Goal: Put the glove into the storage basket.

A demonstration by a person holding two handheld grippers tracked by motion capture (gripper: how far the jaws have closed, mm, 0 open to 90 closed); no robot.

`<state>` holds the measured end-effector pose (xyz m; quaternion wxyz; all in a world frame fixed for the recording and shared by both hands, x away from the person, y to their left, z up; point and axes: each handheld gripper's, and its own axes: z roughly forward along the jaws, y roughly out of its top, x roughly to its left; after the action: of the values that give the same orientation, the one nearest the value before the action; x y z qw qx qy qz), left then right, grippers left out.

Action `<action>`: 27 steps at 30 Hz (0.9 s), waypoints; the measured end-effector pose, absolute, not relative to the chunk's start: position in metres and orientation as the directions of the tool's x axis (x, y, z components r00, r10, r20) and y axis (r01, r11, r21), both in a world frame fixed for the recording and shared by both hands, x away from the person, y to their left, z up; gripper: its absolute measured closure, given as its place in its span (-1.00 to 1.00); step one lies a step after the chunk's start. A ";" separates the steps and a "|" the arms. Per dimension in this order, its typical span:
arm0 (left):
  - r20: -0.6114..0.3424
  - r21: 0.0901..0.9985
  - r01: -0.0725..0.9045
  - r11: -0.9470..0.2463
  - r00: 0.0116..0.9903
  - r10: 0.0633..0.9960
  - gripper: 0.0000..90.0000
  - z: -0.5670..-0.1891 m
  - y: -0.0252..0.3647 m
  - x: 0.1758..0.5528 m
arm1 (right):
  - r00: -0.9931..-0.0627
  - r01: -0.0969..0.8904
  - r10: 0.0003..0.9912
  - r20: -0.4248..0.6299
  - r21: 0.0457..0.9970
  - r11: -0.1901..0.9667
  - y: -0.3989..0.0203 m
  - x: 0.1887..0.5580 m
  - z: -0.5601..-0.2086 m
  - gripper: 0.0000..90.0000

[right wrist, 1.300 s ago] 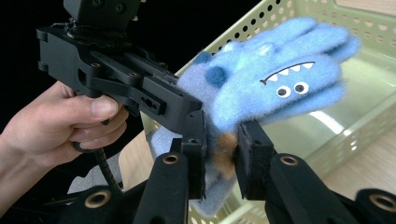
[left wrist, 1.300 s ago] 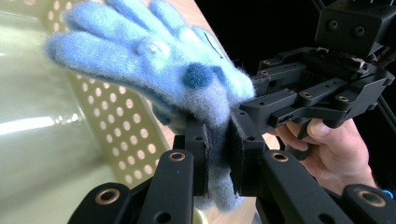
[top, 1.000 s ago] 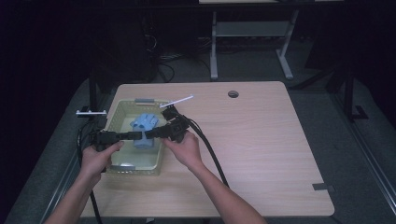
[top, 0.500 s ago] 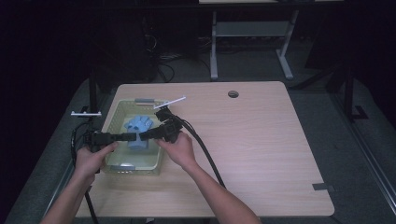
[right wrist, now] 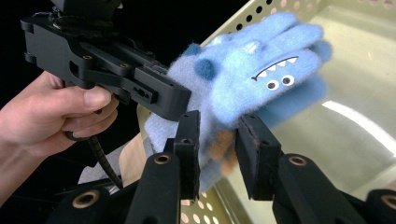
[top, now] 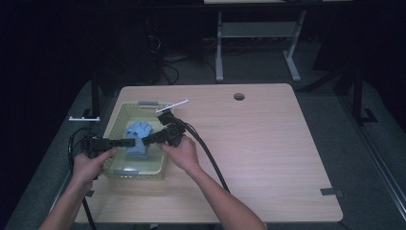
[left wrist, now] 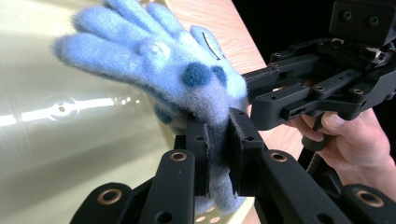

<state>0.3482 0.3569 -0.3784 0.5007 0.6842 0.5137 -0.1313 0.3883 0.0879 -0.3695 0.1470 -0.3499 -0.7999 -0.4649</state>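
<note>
Fuzzy blue cloth glove (left wrist: 154, 65), glossy perforated basket (top: 117, 120), matt wood-grain table (top: 268, 139)

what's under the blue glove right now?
The blue glove hangs over the pale green basket, with bare basket floor beneath it. The left gripper clamps its cuff. The floor directly behind the glove is covered.

One blue glove (top: 136, 139), one basket (top: 115, 125), two claws.

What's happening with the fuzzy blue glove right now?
Left gripper shut on glove. Right gripper jaws just opening, glove loose between them. Glove held over the basket. Nothing in the way.
</note>
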 end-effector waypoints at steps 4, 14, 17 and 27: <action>-0.686 0.545 0.838 0.023 0.430 0.586 0.79 -0.381 0.358 0.350 | -0.710 0.699 0.434 0.555 0.631 0.336 0.090 0.388 -0.372 0.55; -0.633 0.509 0.861 -0.020 0.389 0.670 0.80 -0.393 0.355 0.358 | -0.724 0.684 0.440 0.532 0.636 0.357 0.085 0.387 -0.372 0.54; -0.619 0.489 0.872 -0.029 0.370 0.693 0.80 -0.397 0.353 0.362 | -0.722 0.686 0.439 0.534 0.633 0.358 0.084 0.386 -0.370 0.55; -0.560 0.402 0.913 -0.066 0.303 0.771 0.79 -0.405 0.344 0.373 | -0.725 0.683 0.435 0.534 0.638 0.354 0.079 0.383 -0.367 0.54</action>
<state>0.3726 0.3441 -0.4055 0.3580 0.7233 0.5821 -0.0994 0.3830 0.0792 -0.3673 0.1372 -0.3447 -0.8114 -0.4517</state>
